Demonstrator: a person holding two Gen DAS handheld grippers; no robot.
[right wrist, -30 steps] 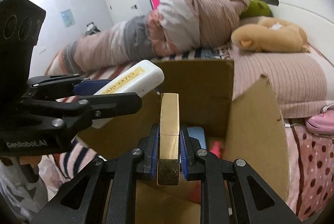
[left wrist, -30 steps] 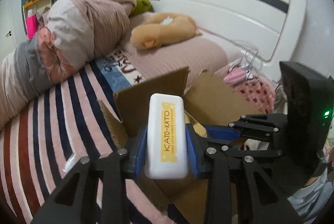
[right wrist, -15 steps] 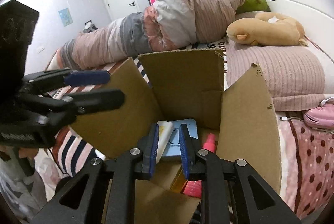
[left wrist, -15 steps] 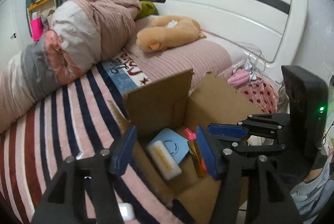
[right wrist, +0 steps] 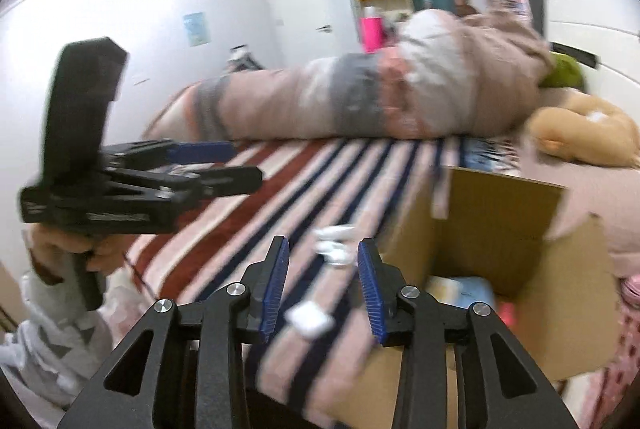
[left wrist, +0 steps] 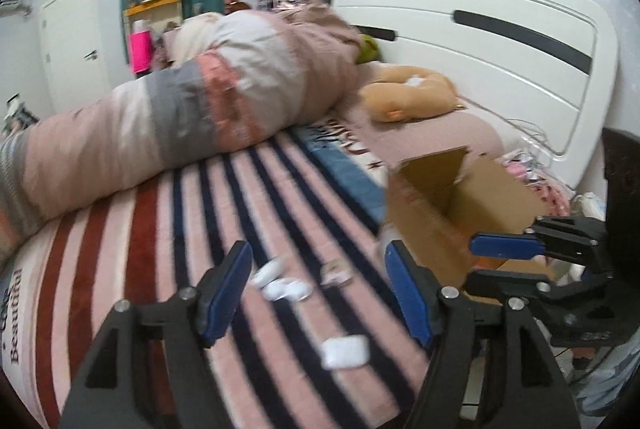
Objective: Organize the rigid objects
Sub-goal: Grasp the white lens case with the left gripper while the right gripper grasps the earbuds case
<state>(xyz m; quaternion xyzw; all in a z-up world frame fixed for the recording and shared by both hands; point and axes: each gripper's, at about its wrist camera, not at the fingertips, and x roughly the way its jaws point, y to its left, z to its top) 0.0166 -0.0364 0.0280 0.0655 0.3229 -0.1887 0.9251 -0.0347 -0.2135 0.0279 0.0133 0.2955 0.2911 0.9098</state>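
Striped bedspread (left wrist: 168, 221) holds blurry, perhaps white cases (left wrist: 345, 350); both grippers (left wrist: 316, 289) gape.

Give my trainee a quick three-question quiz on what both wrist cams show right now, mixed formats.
1. True or false: the left gripper is shut on an object.
2. Multiple choice: the small white items lie A) inside the cardboard box B) on the striped blanket C) between the right gripper's fingers.
3. Fill in: seen from the left wrist, the box stands to the ____ of the white items.

Key: 1 false; 2 B; 3 right.
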